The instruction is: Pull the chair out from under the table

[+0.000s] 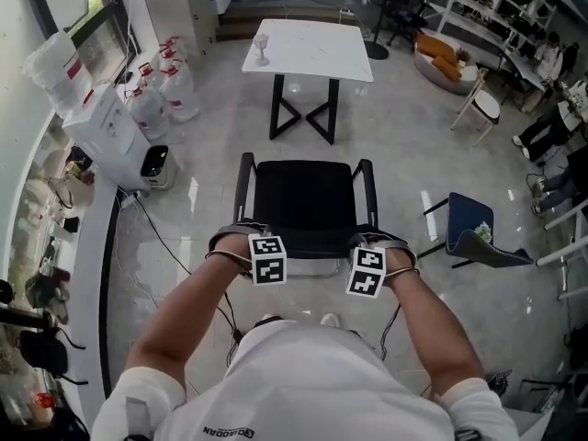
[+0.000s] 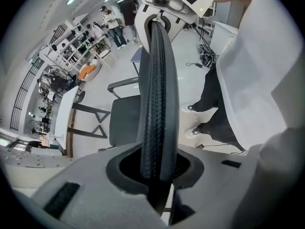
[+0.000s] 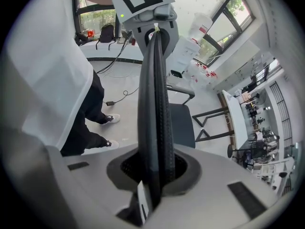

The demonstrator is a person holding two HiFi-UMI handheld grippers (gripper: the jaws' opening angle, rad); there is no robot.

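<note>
The right tool (image 3: 153, 175) is clamped on the chair (image 3: 181, 132) at the top edge of its black backrest (image 3: 155, 104), which runs straight up the middle of the picture (the mesh weave shows on its right face). At the far end of that edge the left tool (image 3: 155, 32), marker cube on top, grips the same backrest. Beyond are the dark seat (image 3: 185, 118) and a white worktop (image 3: 237, 116) on black legs. At left are a white shirt (image 3: 47, 66), dark trousers (image 3: 88, 113) and shoes (image 3: 112, 119) on the pale floor (image 3: 128, 80).
</note>
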